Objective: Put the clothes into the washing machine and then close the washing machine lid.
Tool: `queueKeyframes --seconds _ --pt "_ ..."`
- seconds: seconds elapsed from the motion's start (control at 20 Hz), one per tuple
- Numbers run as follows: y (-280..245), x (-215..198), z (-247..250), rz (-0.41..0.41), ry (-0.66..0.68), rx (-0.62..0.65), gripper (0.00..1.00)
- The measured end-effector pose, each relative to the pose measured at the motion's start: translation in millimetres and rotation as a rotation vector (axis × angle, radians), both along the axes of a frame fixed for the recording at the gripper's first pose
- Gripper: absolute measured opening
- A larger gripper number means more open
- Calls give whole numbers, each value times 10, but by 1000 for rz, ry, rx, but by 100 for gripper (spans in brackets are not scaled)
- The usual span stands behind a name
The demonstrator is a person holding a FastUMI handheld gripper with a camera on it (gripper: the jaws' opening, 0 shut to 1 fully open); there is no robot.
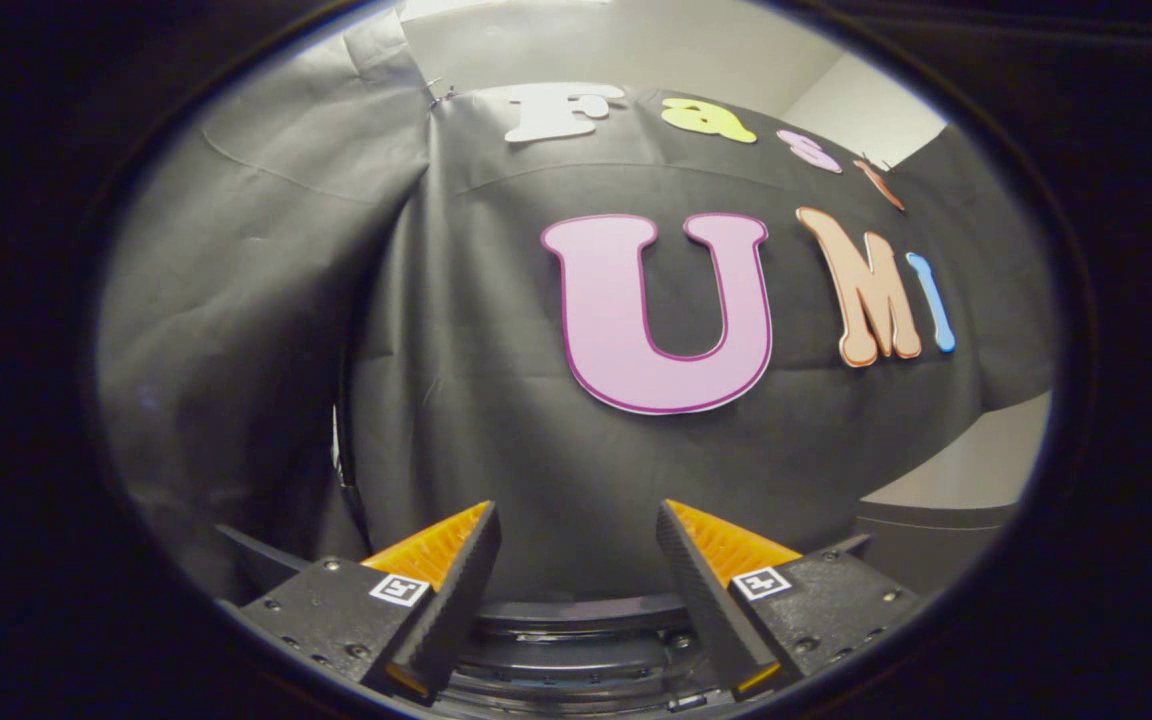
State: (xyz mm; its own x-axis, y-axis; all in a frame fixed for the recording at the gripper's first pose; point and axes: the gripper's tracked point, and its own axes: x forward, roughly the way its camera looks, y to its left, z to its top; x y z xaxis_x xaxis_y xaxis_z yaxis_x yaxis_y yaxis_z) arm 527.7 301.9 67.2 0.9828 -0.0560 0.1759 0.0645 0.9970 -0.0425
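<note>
My gripper [576,520] stands open, its two fingers spread wide with nothing between them. Below and between the fingers curves a dark rounded rim [586,612], which looks like the top edge of the washing machine; its lid and opening are hidden from here. The gripper points up and forward at the black cloth wall [496,420] of the booth, which hangs just beyond the rim. No clothes are in sight.
A second black cloth panel [236,330] hangs to the left, meeting the back one at a seam. A pale wall [976,460] and a grey ledge [926,545] lie beyond the right finger.
</note>
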Motion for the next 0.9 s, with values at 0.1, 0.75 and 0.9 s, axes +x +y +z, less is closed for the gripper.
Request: queueKeyframes --seconds 0.1,0.75,0.9 --pt "12 -61 3 15 -3 -3 95" --pt "24 -453 -80 28 -5 -7 94" --pt "34 -518 -97 35 3 -7 94"
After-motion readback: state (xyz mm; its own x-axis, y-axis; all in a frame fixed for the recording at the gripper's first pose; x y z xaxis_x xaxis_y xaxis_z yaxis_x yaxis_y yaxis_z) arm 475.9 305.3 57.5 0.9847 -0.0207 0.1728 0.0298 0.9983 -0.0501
